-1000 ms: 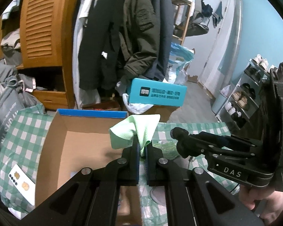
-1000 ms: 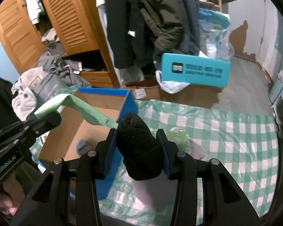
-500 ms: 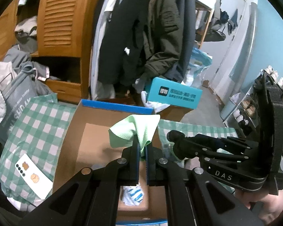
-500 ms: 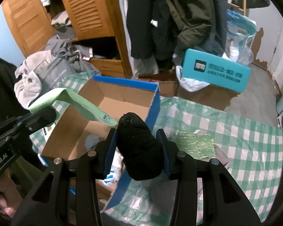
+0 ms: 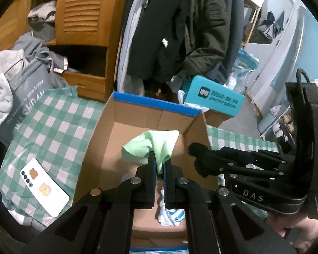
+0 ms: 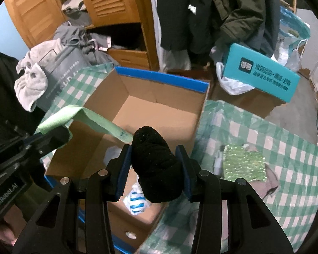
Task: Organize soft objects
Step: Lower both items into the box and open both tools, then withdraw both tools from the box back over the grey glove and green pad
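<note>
My left gripper (image 5: 159, 160) is shut on a light green cloth (image 5: 152, 146) and holds it above the open cardboard box (image 5: 150, 114) with blue-taped edges. The cloth (image 6: 84, 118) and the left gripper (image 6: 53, 137) also show in the right wrist view. My right gripper (image 6: 154, 154) is shut on a black rolled sock (image 6: 156, 169), over the box's (image 6: 159, 103) right side. A white and blue striped soft item (image 6: 135, 201) lies on the box floor, also in the left wrist view (image 5: 169, 213).
The box sits on a green checked cloth (image 5: 48, 124). A white phone (image 5: 44, 188) lies left of the box. A shiny green pad (image 6: 243, 165) lies right of it. A teal box (image 6: 262, 74), hanging coats (image 5: 180, 27) and a wooden wardrobe (image 5: 84, 14) stand behind.
Both grippers have moved forward and over the box with their loads. The box interior and the striped item inside have come into view.
</note>
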A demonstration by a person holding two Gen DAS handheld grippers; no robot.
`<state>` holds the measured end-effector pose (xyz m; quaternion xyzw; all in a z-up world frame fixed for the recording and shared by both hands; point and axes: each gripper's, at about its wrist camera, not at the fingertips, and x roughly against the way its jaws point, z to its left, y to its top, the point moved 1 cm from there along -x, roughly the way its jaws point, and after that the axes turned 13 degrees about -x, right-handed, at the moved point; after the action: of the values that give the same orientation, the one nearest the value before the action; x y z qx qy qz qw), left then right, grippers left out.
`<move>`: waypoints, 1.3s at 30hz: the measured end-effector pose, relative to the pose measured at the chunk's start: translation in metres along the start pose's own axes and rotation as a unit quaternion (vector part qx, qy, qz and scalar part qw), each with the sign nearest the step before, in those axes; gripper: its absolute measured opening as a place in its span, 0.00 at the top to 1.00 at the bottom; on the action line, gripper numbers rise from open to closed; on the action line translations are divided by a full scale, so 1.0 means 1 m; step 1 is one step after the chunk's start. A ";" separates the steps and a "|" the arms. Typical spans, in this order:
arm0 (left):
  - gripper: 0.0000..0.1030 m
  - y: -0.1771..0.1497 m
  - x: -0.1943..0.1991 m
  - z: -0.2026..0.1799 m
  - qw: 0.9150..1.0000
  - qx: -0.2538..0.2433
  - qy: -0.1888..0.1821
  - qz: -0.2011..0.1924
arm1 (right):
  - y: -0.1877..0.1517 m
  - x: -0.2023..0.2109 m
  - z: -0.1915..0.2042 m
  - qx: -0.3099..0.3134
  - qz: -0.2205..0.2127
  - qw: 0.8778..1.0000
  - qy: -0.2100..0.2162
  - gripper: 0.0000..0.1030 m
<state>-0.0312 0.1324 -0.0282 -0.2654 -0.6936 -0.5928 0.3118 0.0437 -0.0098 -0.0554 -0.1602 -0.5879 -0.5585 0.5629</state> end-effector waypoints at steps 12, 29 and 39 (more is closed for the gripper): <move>0.68 -0.004 -0.010 0.010 1.000 0.026 0.006 0.016 | 0.006 -0.007 -0.005 -0.018 0.006 1.000 -0.006 0.47; 0.57 0.002 -0.020 -0.022 1.000 -0.003 -0.015 0.018 | 0.003 0.015 -0.045 -0.049 -0.011 0.999 -0.017 0.37; 0.46 0.004 -0.027 -0.051 0.999 -0.027 -0.020 0.020 | -0.003 0.032 -0.075 -0.069 -0.024 0.997 -0.029 0.33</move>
<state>-0.0038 0.0831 -0.0404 -0.2996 -0.6778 -0.5994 0.3025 0.0674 -0.0877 -0.0492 -0.2003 -0.5674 -0.6065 0.5197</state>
